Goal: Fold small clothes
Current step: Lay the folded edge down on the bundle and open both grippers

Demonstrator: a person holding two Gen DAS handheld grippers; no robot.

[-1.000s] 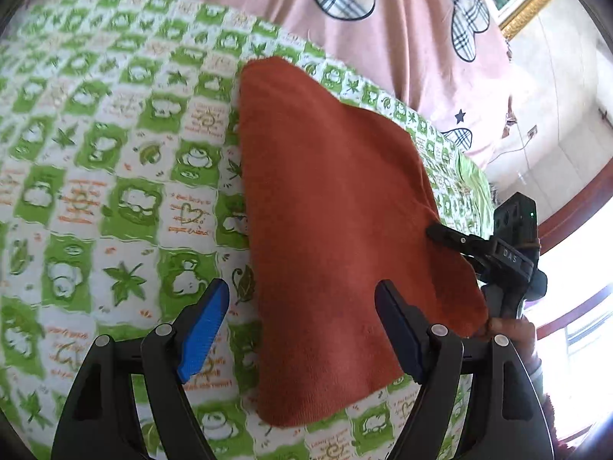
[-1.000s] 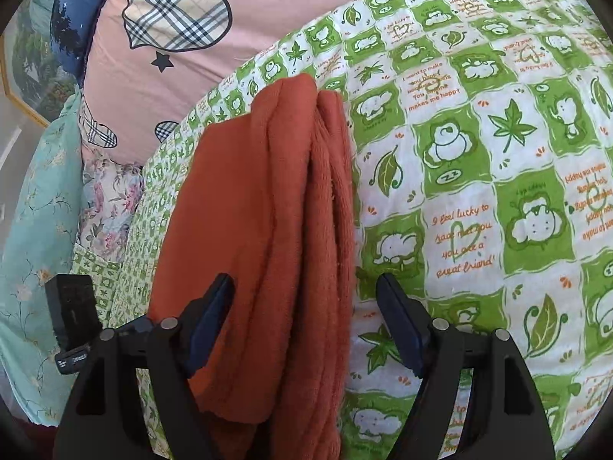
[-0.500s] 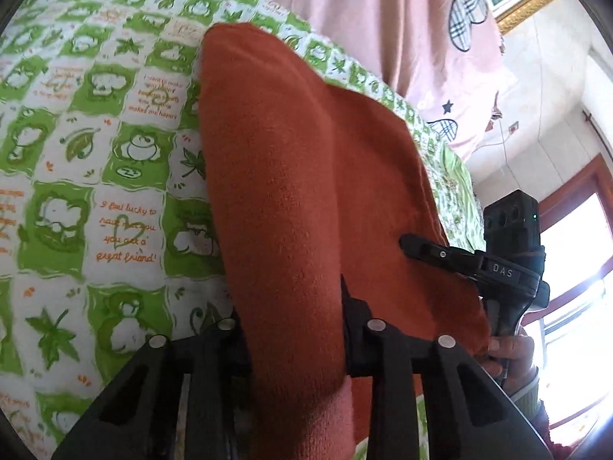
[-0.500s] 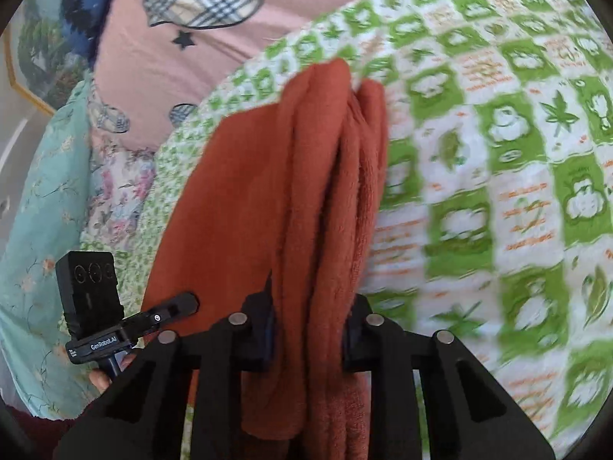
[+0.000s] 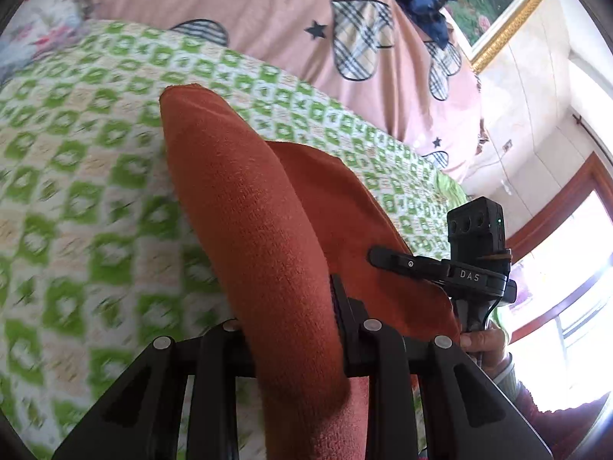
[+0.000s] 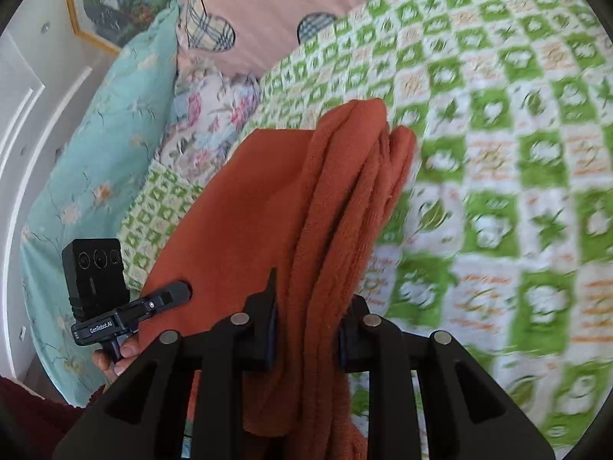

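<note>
in my left wrist view the green-and-white checked bedspread fills the nine o'clock side, blurred. my left tongs are pinching a thick rolled fold of the rust-orange cloth, which runs from six o'clock up to a rounded end near eleven o'clock. a flatter layer of the same cloth spreads toward three o'clock and lies on the bedspread. there my right tongs reach in over its edge; from this side i cannot tell how their jaws stand. my right hand grips their handle at four o'clock. a pink quilt with plaid hearts sits at twelve o'clock, and a gold-framed picture hangs at one o'clock.

in my right wrist view a pale blue floral pillow lies at nine o'clock. below it, at eight o'clock, my left tongs lie against the flat cloth edge, held by my left hand. my right tongs at six o'clock are pressed onto several bunched layers of the cloth, whose ridge ends near twelve o'clock. the bedspread covers the three o'clock side.
</note>
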